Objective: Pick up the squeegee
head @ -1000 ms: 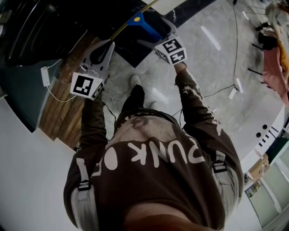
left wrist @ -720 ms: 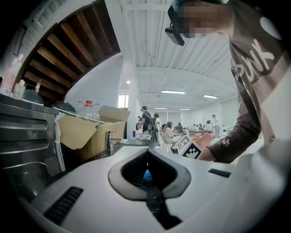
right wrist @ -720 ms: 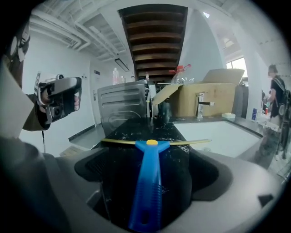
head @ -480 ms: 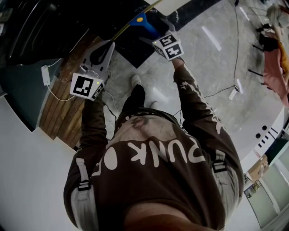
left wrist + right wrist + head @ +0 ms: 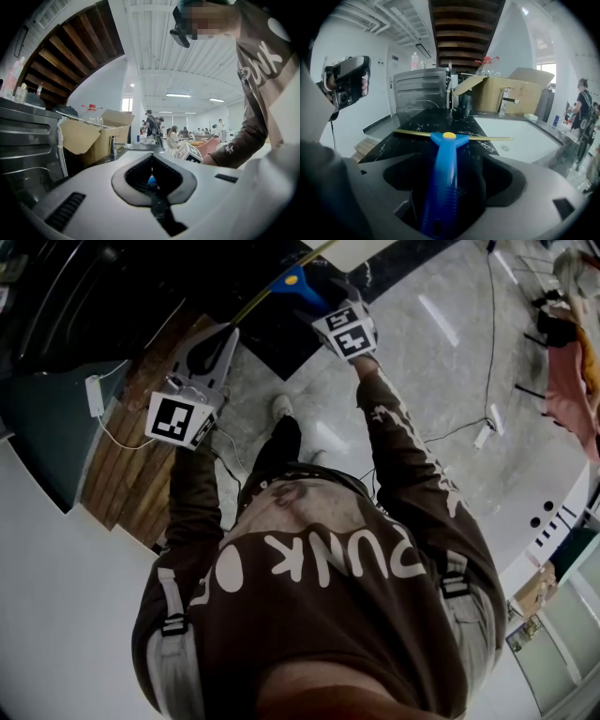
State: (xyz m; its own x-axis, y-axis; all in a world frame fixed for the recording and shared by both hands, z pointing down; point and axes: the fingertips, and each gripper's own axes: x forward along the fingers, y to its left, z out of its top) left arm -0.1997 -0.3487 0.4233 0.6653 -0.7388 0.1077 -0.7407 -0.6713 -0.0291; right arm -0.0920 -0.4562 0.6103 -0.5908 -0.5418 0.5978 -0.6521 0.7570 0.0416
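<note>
Right gripper view shows the right gripper tilted downward, its jaws just closing but not yet touching the blue plastic squeegee between them (yellow blade lying on the black marble counter). The left gripper is held level with its jaws together.

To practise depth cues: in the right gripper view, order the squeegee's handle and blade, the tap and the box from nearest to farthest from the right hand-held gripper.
1. handle, between the right hand-held gripper's jaws, which have just been closing and are not yet pressing it.
2. blade, across the counter ahead.
3. tap, at the back right.
4. box, behind the tap.
</note>
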